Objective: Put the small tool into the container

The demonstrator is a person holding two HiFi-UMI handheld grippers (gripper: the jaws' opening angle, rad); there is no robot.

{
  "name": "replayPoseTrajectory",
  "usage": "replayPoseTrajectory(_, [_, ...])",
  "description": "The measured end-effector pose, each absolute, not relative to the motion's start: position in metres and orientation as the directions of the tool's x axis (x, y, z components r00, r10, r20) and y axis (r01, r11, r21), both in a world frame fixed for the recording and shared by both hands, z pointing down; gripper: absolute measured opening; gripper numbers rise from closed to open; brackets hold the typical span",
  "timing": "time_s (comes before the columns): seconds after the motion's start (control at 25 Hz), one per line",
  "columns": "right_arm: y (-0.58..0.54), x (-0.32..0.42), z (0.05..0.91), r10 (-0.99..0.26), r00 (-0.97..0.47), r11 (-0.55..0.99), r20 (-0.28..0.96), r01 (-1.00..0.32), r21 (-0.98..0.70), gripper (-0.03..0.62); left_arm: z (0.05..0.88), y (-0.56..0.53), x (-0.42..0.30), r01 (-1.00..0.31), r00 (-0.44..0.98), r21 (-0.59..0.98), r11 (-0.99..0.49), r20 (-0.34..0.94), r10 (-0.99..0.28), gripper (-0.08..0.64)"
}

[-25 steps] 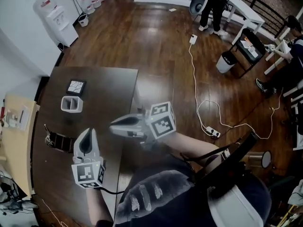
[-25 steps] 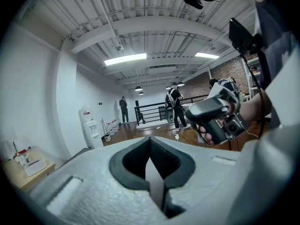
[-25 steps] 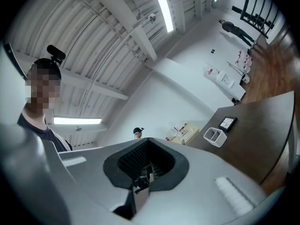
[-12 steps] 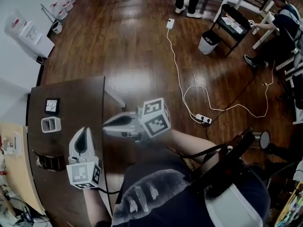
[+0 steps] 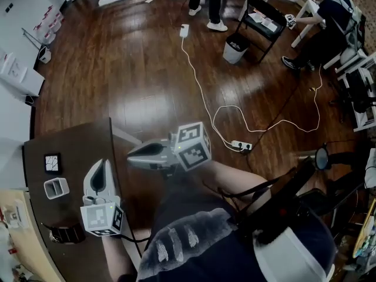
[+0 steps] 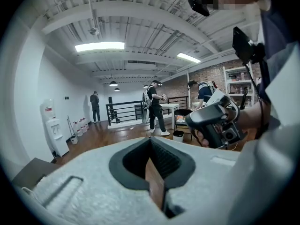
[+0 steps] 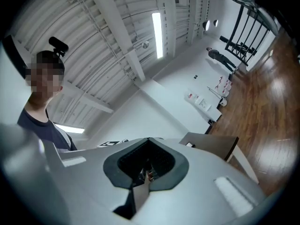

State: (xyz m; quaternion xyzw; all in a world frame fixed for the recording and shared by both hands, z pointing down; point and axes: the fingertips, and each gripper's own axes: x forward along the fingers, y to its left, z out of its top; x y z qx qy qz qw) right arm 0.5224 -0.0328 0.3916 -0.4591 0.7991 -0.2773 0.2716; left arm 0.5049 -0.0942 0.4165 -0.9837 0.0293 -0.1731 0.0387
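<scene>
A small white container [image 5: 56, 188] stands on the dark table [image 5: 76, 151] at the left of the head view. A black square tile [image 5: 52, 163] lies beyond it, and a dark tool-like object [image 5: 66, 234] lies nearer me. My left gripper [image 5: 101, 162] hovers over the table's right part, to the right of the container, shut with nothing in it [image 6: 151, 153]. My right gripper [image 5: 131, 155] is off the table's edge, above the floor, pointing left. Its jaws are closed [image 7: 148, 168]. A tiny reddish speck shows at the seam, and I cannot tell what it is.
A white cable and power strip [image 5: 241, 145] trail across the wooden floor. A bin [image 5: 235, 49], a black chair [image 5: 261, 22] and several people stand at the far side. The table's corner [image 7: 211, 142] shows ahead of the right gripper.
The table with the container, tile and dark object has slid left and down in the head view, and more floor shows. Both grippers keep their pose and stay closed.
</scene>
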Motion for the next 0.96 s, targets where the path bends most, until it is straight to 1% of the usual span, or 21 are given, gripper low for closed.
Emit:
replayPoseTrajectory(0.12, [-0.044,0.543,0.393,-0.903,-0.407,0.383,-0.136,-0.623,-0.682,0.0,0.421,-0.106,0.536,-0.005,0.945,-0.058,-0.998,0.327,-0.024,0.002])
replayPoseTrajectory(0.28, [-0.056,0.581,0.391,-0.938,-0.333,0.305,-0.094,-0.668,-0.679,0.0,0.419,-0.114,0.58,0.087,0.956,-0.008,-0.996,0.283,0.081,0.002])
replayPoseTrajectory(0.44, [-0.075,0.609,0.389,-0.965,-0.256,0.225,-0.056,-0.702,-0.675,0.0,0.426,-0.129,0.612,0.159,0.948,0.059,-0.985,0.271,0.169,0.002])
replayPoseTrajectory(0.56, [-0.08,0.628,0.386,-0.974,-0.224,0.191,-0.039,-0.711,-0.677,0.0,0.427,-0.13,0.63,0.196,0.941,0.094,-0.976,0.261,0.214,0.002])
replayPoseTrajectory(0.68, [-0.084,0.648,0.384,-0.976,-0.212,0.187,-0.05,-0.701,-0.688,0.0,0.429,-0.129,0.641,0.211,0.936,0.096,-0.973,0.267,0.229,0.002])
replayPoseTrajectory(0.96, [-0.096,0.698,0.384,-0.97,-0.222,0.226,-0.099,-0.667,-0.71,0.0,0.438,-0.139,0.672,0.169,0.93,0.134,-0.976,0.306,0.203,0.002])
